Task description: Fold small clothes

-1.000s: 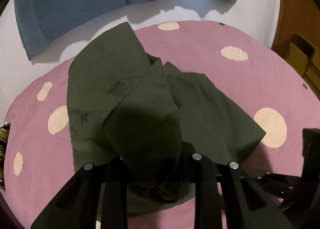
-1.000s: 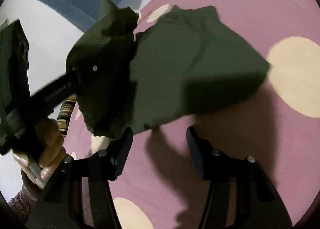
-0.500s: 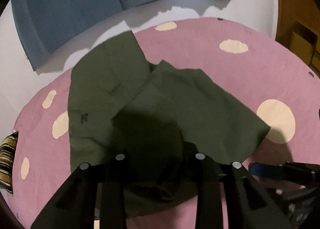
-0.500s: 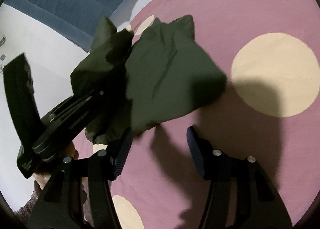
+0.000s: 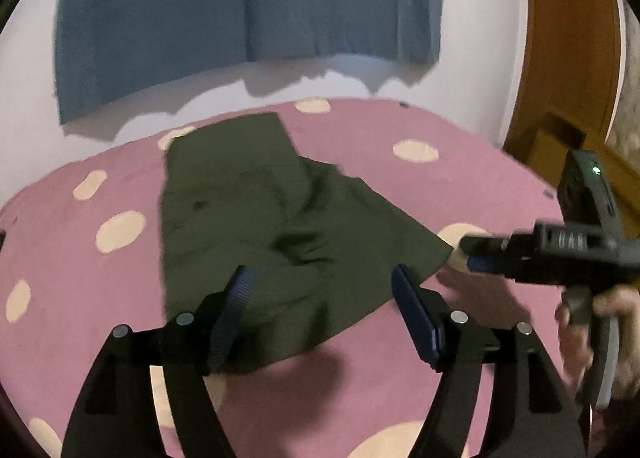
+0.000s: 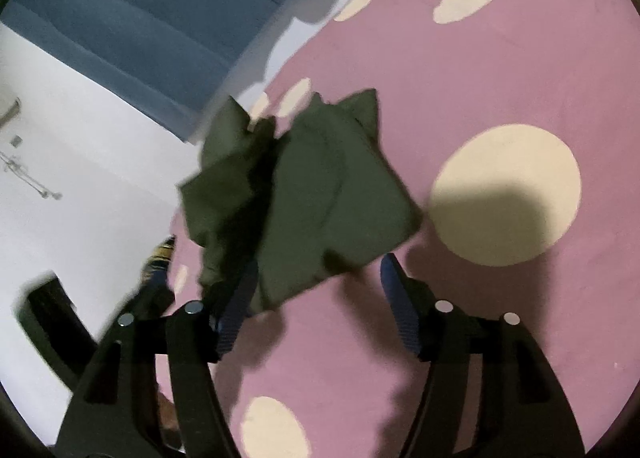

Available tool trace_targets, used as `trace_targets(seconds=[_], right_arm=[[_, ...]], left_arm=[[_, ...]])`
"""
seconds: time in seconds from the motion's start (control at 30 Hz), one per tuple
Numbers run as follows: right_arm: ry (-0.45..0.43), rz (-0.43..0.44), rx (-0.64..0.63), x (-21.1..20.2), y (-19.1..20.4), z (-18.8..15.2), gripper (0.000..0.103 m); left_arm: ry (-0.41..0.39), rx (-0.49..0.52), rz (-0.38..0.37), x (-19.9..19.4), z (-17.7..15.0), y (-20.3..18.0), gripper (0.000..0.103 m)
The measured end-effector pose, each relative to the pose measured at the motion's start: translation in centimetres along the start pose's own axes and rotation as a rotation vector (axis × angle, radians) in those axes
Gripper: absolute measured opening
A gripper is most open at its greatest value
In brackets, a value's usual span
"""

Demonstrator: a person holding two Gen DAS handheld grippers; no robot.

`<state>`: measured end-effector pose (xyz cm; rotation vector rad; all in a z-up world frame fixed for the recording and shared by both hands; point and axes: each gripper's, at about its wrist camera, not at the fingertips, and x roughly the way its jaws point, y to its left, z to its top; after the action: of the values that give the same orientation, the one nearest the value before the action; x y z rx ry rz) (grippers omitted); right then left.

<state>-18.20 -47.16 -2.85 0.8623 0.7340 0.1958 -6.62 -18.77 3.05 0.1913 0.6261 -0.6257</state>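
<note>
Left gripper (image 5: 320,290) jaws are opening, nothing pinched, the olive green garment (image 5: 280,218) lying just ahead on the pink spotted bedspread (image 5: 460,130). Right gripper (image 6: 316,290) is opening too, empty, beside the garment's right corner, so it's nearer that edge.

Two wrist fisheyes angled down, close over shared green garment (image 5: 280,226), pink spotted cover (image 6: 500,66)

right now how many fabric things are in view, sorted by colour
dark green: 1, the garment lying rumpled on the bed
pink with cream spots: 1, the bedspread under it
blue: 1, the curtain on the wall behind
striped yellow and dark: 1, a cloth at the bed's edge
total: 4
</note>
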Motion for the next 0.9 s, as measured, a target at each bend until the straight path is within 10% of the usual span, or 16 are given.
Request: trace_targets(seconds=[0.4,0.77,0.9], right_arm=[[0.164,0.171,-0.010,8.7,4.9,6.9,0.074],[0.354,0.035,-0.169,16.9,9.3,10.1,0.074],[0.433,-0.081,-0.274,19.6,10.6,8.7,0.033]], left_arm=[[0.015,-0.078,0.111,0.4,-5.0,6.3,0.073],[0.051,-0.151,0.101,2.3,-6.8,8.4,0.073],[0.059,-0.166,0.089,2.6,-7.0,8.8,0.073]])
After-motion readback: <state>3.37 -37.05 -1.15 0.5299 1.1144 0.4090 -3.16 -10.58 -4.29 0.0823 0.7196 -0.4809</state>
